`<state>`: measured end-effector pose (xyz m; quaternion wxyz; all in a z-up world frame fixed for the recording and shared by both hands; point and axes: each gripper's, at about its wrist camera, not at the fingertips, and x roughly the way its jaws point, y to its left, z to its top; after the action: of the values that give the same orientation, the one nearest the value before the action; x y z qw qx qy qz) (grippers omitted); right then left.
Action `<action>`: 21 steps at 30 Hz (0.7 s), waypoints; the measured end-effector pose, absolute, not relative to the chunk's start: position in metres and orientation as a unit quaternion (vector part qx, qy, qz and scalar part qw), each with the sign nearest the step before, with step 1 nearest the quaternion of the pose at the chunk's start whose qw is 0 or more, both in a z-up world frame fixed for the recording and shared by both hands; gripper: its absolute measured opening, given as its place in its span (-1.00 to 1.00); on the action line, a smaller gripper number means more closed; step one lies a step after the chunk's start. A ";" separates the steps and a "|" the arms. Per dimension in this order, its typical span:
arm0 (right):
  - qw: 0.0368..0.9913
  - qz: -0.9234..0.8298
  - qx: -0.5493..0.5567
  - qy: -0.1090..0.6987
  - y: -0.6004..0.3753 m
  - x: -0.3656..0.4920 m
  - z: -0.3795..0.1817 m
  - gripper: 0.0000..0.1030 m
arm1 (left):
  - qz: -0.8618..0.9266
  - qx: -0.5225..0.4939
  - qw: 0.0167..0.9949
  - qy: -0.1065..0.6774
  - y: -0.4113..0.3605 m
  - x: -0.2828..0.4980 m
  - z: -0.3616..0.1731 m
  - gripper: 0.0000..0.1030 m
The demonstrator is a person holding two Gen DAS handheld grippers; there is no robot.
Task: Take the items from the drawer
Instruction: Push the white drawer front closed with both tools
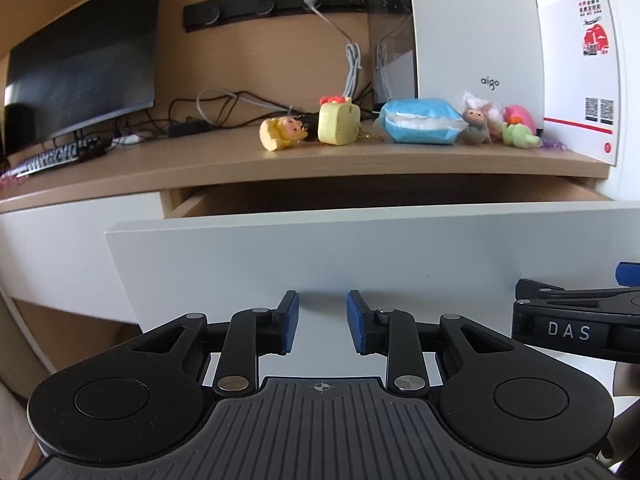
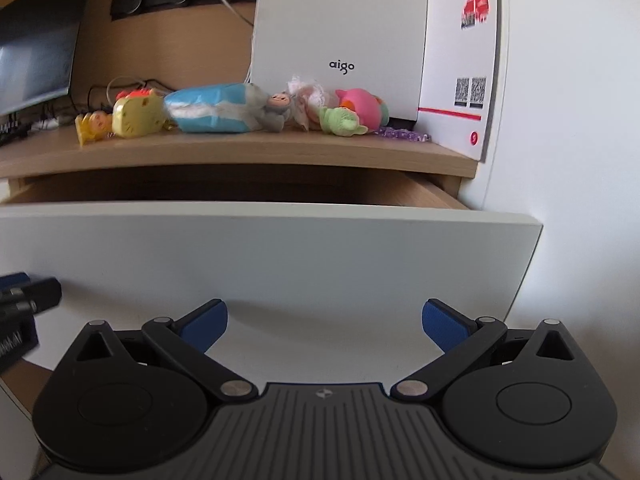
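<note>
The drawer (image 1: 320, 256) is pulled out, and its white front fills the middle of both views; its inside is hidden behind that front (image 2: 280, 256). My left gripper (image 1: 323, 320) is open with a narrow gap, close to the drawer front, and holds nothing. Wide open and also empty, my right gripper (image 2: 324, 324) faces the same panel. On the desk above lie a yellow doll (image 1: 280, 132), a yellow toy (image 1: 338, 124), a blue tissue pack (image 1: 420, 120), a grey plush (image 1: 476, 122), a pink toy (image 2: 360, 106) and a green toy (image 2: 340, 122).
A white aigo computer case (image 1: 472, 32) stands at the back right behind the toys. A monitor (image 1: 80, 52), keyboard (image 1: 52, 156) and cables (image 1: 224, 104) occupy the desk's left. Purple beads (image 2: 404, 135) lie by the case. The wooden desk edge (image 2: 240, 160) overhangs the drawer.
</note>
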<state>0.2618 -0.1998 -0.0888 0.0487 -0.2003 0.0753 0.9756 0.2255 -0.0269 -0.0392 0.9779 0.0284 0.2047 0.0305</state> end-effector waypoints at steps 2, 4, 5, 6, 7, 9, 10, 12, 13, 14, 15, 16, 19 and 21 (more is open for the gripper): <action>0.044 0.976 -0.198 0.078 -0.199 0.252 -0.090 1.00 | 0.031 0.028 0.979 0.202 -0.026 0.235 -0.040 -0.41; 0.049 0.976 -0.197 0.084 -0.197 0.243 -0.091 1.00 | 0.033 0.030 0.979 0.199 -0.027 0.244 -0.041 -0.41; 0.053 0.975 -0.195 0.089 -0.195 0.239 -0.091 1.00 | 0.035 0.029 0.979 0.197 -0.027 0.249 -0.041 -0.41; 0.058 0.975 -0.192 0.095 -0.193 0.236 -0.090 1.00 | 0.037 0.027 0.979 0.196 -0.028 0.253 -0.041 -0.41; 0.062 0.974 -0.192 0.100 -0.189 0.231 -0.090 1.00 | 0.039 0.025 0.980 0.196 -0.028 0.258 -0.042 -0.41; 0.071 0.972 -0.197 0.108 -0.181 0.221 -0.091 1.00 | 0.043 0.020 0.979 0.197 -0.028 0.268 -0.041 -0.41; 0.076 0.971 -0.199 0.111 -0.177 0.216 -0.092 1.00 | 0.044 0.018 0.979 0.197 -0.028 0.273 -0.041 -0.41; 0.085 0.970 -0.199 0.113 -0.170 0.209 -0.094 1.00 | 0.043 0.016 0.979 0.199 -0.027 0.281 -0.041 -0.41; 0.087 0.970 -0.198 0.112 -0.168 0.205 -0.094 1.00 | 0.042 0.016 0.979 0.199 -0.027 0.284 -0.041 -0.41; 0.088 0.970 -0.197 0.111 -0.167 0.202 -0.094 1.00 | 0.039 0.017 0.979 0.200 -0.027 0.288 -0.041 -0.41; 0.089 0.970 -0.196 0.109 -0.166 0.199 -0.094 1.00 | 0.035 0.019 0.979 0.202 -0.027 0.291 -0.041 -0.41; 0.088 0.971 -0.196 0.108 -0.166 0.196 -0.094 1.00 | 0.031 0.020 0.978 0.205 -0.028 0.294 -0.041 -0.41; 0.083 0.972 -0.195 0.104 -0.169 0.188 -0.094 1.00 | 0.026 0.021 0.977 0.211 -0.032 0.303 -0.042 -0.41; 0.079 0.972 -0.195 0.101 -0.170 0.183 -0.092 1.00 | 0.028 0.013 0.976 0.214 -0.032 0.308 -0.042 -0.41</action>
<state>0.1831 -0.1700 -0.0919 0.0792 -0.1951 0.1007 0.9724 0.3083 -0.0323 -0.0418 0.9763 0.0127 0.2141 0.0277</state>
